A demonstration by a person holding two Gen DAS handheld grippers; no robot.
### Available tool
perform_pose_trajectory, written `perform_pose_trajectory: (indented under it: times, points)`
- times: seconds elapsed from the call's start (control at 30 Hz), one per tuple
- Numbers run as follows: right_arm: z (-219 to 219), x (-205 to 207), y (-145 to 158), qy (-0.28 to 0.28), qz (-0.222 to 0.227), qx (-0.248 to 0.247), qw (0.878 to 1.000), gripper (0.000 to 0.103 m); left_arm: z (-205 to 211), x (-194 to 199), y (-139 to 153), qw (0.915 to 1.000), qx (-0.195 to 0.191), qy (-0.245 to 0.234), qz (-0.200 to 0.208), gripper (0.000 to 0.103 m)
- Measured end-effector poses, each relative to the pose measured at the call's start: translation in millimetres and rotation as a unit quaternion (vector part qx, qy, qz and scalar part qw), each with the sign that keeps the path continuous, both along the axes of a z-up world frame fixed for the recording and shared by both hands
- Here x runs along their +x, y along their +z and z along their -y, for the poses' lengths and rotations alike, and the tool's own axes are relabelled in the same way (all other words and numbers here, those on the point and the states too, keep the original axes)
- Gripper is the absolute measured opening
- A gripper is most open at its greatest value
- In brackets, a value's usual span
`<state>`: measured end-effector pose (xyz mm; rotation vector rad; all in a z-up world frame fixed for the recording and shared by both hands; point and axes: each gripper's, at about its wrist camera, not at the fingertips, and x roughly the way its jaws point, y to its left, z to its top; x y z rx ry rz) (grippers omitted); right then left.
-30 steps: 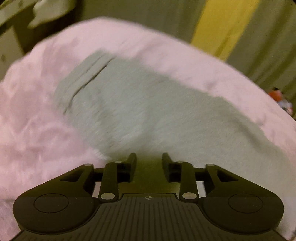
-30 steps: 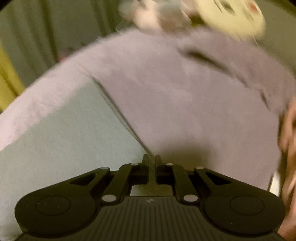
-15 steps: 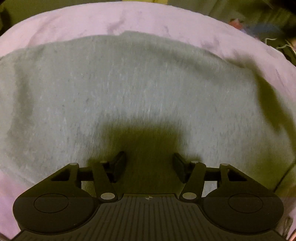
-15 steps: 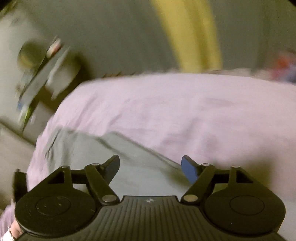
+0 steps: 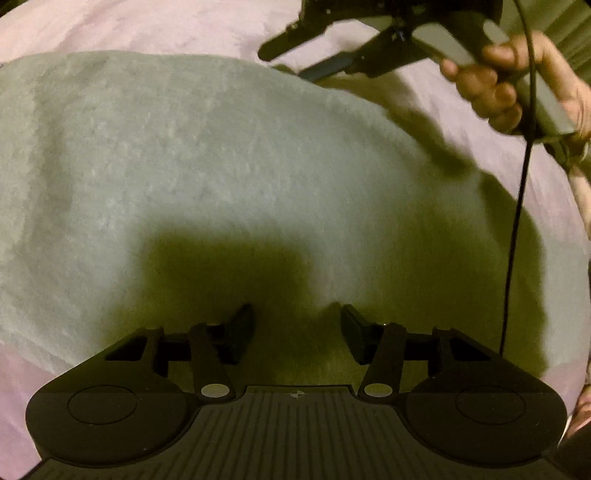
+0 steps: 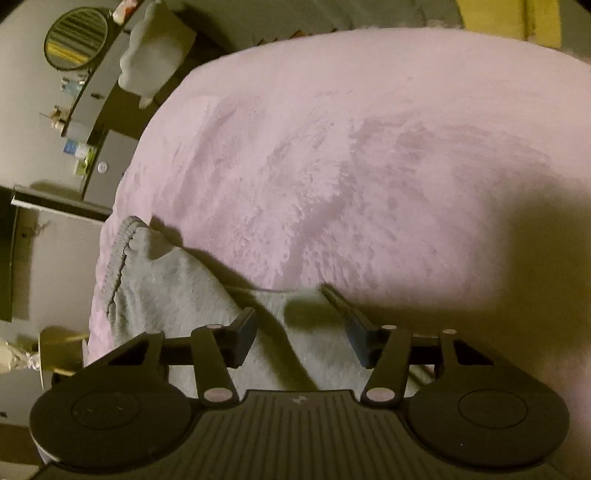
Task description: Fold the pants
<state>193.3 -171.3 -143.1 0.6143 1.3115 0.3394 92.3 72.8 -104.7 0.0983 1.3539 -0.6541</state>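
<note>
Grey pants [image 5: 207,155] lie flat on a fluffy pink blanket [image 5: 147,26]. My left gripper [image 5: 297,325] is open and empty, low over the near part of the pants. My right gripper [image 6: 299,325] is open and empty, over the pants' far edge [image 6: 177,291], with the elastic waistband [image 6: 118,258] to its left. The right gripper also shows in the left wrist view [image 5: 295,62], held by a hand at the top right, its jaws apart just above the pants' far edge.
The pink blanket [image 6: 369,147] covers a bed. To the left stands a cabinet [image 6: 48,240] with small items, a round mirror [image 6: 75,38] and a white cloth [image 6: 155,59]. A black cable [image 5: 517,206] hangs from the right gripper.
Both grippers opened from shut or nearly shut. The left one moved in over the middle of the pants. The right one swung round to the pants' far edge.
</note>
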Motion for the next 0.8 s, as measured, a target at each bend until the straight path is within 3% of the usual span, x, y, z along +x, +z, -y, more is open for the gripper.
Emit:
perform_pose_trajectory:
  times: [0.2, 0.23, 0.27, 0.37, 0.5, 0.63, 0.67, 0.73, 0.8]
  points:
    - [5.8, 18.5, -8.8, -0.01, -0.005, 0.001, 1.0, 0.051, -6.0, 17.3, 26.1, 0.9949, 0.035, 0.022, 0.092, 0.064]
    - [6.5, 18.6, -8.8, -0.005, -0.004, 0.009, 1.0, 0.05, -7.1, 20.4, 26.8, 0.9942, 0.035, 0.027, 0.098, 0.064]
    - [3.5, 18.3, -8.8, 0.004, -0.005, 0.008, 1.0, 0.041, -8.7, 23.9, 25.9, 0.9935, 0.036, 0.03, 0.103, 0.064]
    - [-9.1, 15.5, -7.5, 0.043, -0.009, -0.003, 0.999, 0.016, -12.9, 33.5, 21.4, 0.9919, 0.051, 0.036, 0.11, 0.069]
    - [-19.6, 15.9, -12.8, 0.069, -0.032, 0.002, 0.997, 0.018, -17.4, 41.3, 14.1, 0.9927, 0.058, 0.042, 0.098, 0.069]
    - [-18.8, 22.2, -24.6, 0.038, -0.049, 0.01, 0.998, 0.02, -20.1, 35.9, 17.8, 0.9922, 0.065, 0.029, 0.102, 0.07]
    - [-17.8, 22.3, -23.6, 0.027, -0.042, 0.012, 0.999, 0.012, -16.8, 37.2, 15.9, 0.9922, 0.067, 0.026, 0.102, 0.07]
    - [-18.5, 18.7, -13.3, 0.012, 0.002, -0.013, 1.0, 0.009, -11.2, 36.1, 17.1, 0.9922, 0.07, 0.025, 0.1, 0.07]
    - [-14.6, 15.3, -5.6, -0.008, 0.034, -0.03, 0.999, 0.005, -11.0, 33.5, 22.6, 0.992, 0.075, 0.02, 0.1, 0.063]
